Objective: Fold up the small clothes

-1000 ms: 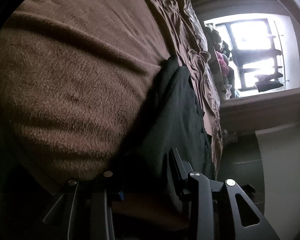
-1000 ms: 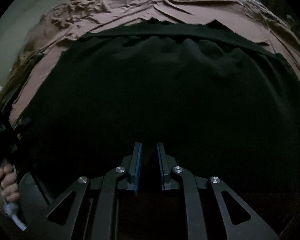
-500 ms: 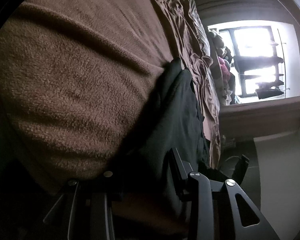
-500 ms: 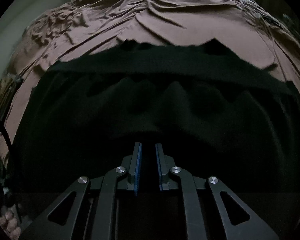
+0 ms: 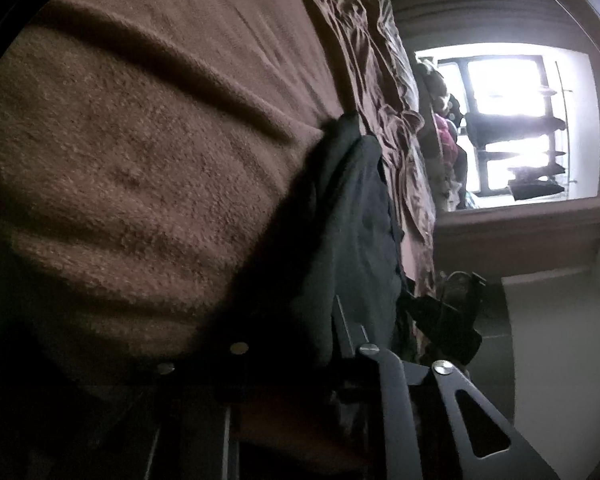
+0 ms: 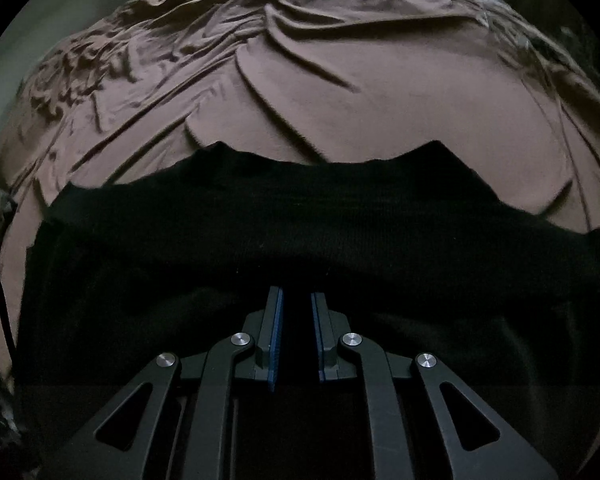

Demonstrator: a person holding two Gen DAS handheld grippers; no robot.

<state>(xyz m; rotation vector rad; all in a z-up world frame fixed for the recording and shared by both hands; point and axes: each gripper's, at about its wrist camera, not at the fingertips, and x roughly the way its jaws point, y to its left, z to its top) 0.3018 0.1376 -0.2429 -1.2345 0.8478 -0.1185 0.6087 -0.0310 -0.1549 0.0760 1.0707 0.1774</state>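
Observation:
A black garment (image 6: 300,216) lies spread on the brown bedsheet (image 6: 380,92) and fills the lower half of the right wrist view. My right gripper (image 6: 298,308) has its blue-padded fingers close together on a fold of the black cloth. In the left wrist view the same garment (image 5: 352,216) hangs as a dark fold against the bedsheet (image 5: 140,140). My left gripper (image 5: 328,320) is low at the garment's edge; one finger (image 5: 350,328) shows beside the cloth and the other is hidden under it.
The bedsheet is heavily wrinkled toward the far side (image 6: 140,60). A bright window (image 5: 512,120) with dark items in front of it and a pile of things (image 5: 444,128) stand beyond the bed. A white cabinet (image 5: 560,360) is at the right.
The near part of the black garment has been drawn back toward the right gripper, so more brown sheet shows beyond it. In the left wrist view the fold has shifted slightly and the other gripper has appeared at the right.

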